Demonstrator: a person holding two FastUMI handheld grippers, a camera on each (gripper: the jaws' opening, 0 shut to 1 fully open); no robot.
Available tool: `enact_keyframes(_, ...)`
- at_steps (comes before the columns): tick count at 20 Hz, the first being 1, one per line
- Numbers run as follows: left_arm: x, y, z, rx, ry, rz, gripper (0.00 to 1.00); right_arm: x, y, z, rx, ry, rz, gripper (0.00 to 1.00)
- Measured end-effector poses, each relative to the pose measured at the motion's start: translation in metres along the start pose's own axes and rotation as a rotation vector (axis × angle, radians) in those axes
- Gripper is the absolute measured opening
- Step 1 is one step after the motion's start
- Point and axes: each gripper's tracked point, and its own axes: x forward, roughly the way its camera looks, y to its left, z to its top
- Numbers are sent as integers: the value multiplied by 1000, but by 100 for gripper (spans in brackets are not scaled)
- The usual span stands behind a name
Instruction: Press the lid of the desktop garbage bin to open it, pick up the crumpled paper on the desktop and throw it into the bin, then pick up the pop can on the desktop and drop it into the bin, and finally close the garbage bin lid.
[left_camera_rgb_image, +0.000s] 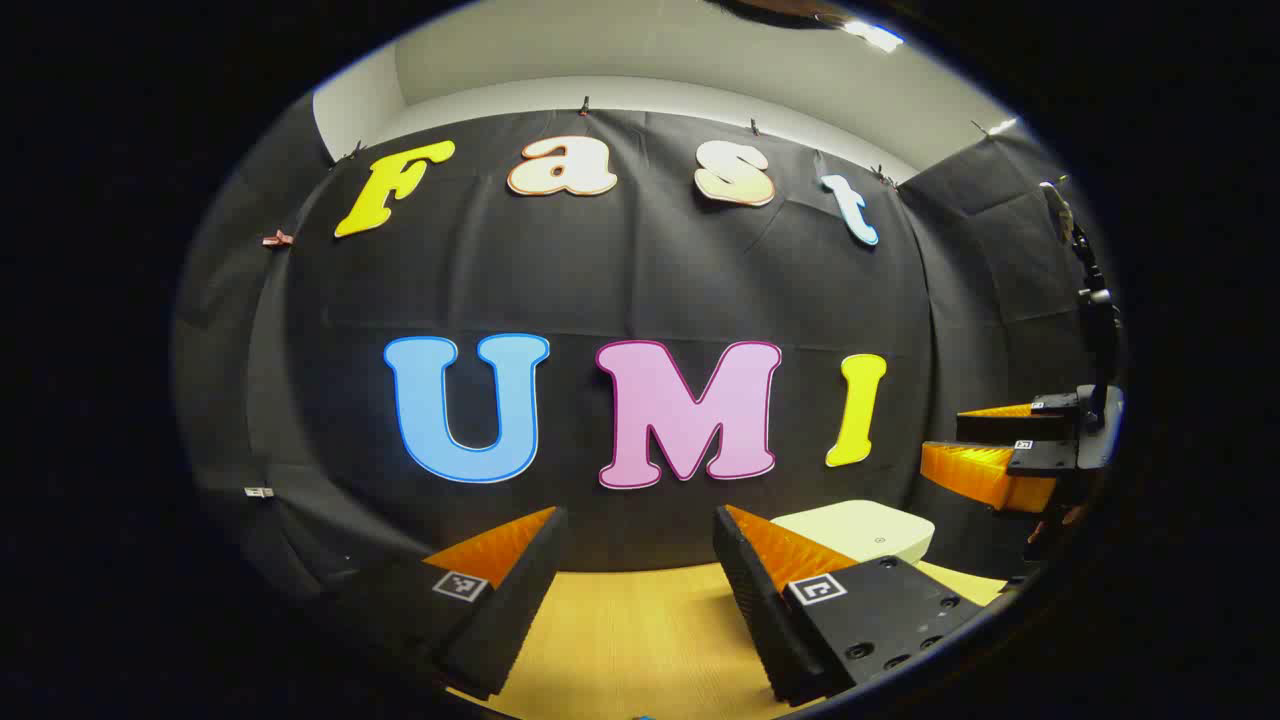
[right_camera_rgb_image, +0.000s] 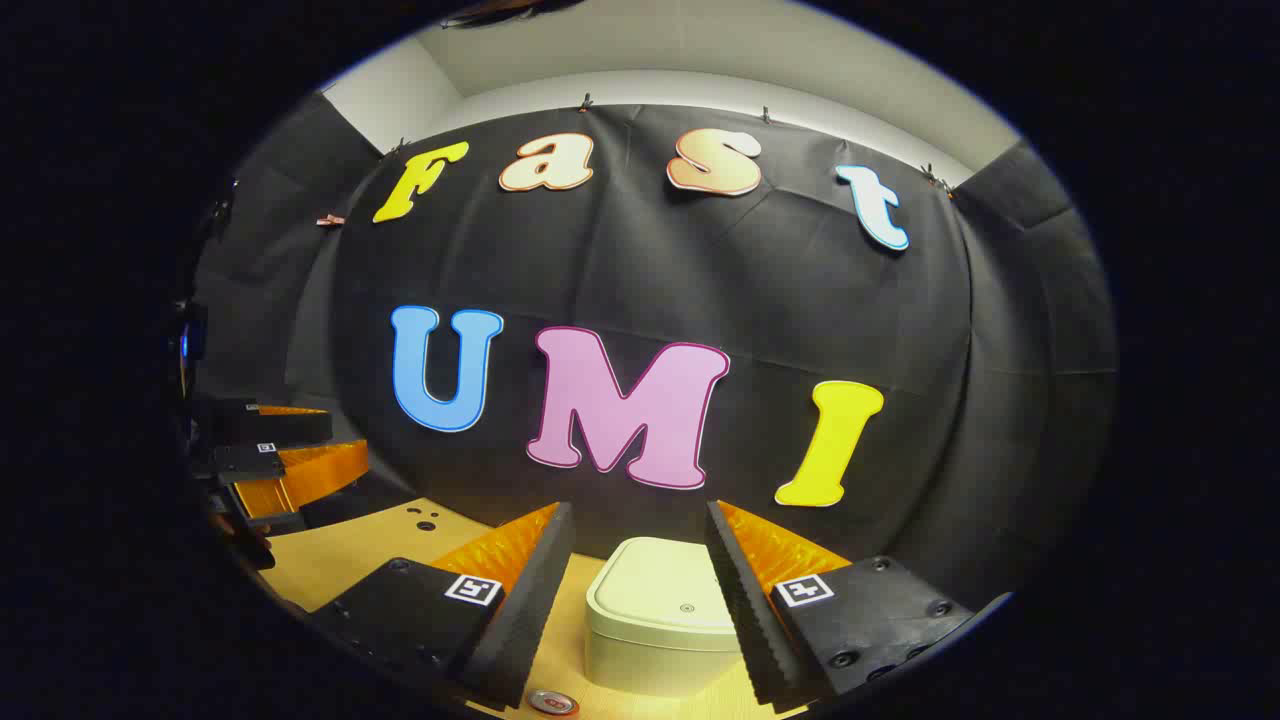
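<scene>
- Garbage bin (right_camera_rgb_image: 660, 615): pale, boxy, rounded corners, standing on the wooden counter (right_camera_rgb_image: 350, 550) close ahead of the right tool (right_camera_rgb_image: 640, 570), between the lines of its two fingers but not touched. In the left gripper view it sits low and to the right (left_camera_rgb_image: 860, 530).
- Lid is down and flat, with a small dot near its front edge (right_camera_rgb_image: 686, 607), probably the press point.
- Handling judgement: rigid plastic shell, light, likely to slide if pushed sideways. Press straight down with one fingertip; do not pinch.
- Right tool: jaws spread, holding nothing.
- Left tool (left_camera_rgb_image: 640, 560): jaws spread, holding nothing, over bare counter.
- Small round metallic thing (right_camera_rgb_image: 553, 702) at the near edge; possibly the can top, cannot confirm.
- Writing: no brand or label legible on the bin. Square coded markers on the tool fingers (right_camera_rgb_image: 473, 589).
</scene>
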Motion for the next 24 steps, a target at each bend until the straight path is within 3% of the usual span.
enact_keyframes(16,2,-2,-3,-3,6,-2,93,3,-14,-5,-20,26,-58,83)
enact_keyframes(19,1,-1,-5,-5,6,0,93,8,-7,-16,4,74,-23,65)
enact_keyframes(20,2,-1,-4,-4,6,2,93,10,-6,-23,9,102,-14,64)
enact_keyframes(21,2,0,-5,-3,6,4,93,10,-4,-27,12,123,7,44)
enact_keyframes(22,1,1,-6,-3,5,5,93,12,-6,-31,0,141,-1,44)
enact_keyframes(23,1,2,-4,-2,3,6,93,15,-14,-33,-22,165,-31,25)
enact_keyframes(24,1,2,-5,-1,2,6,93,16,-15,-41,-29,197,-17,18)
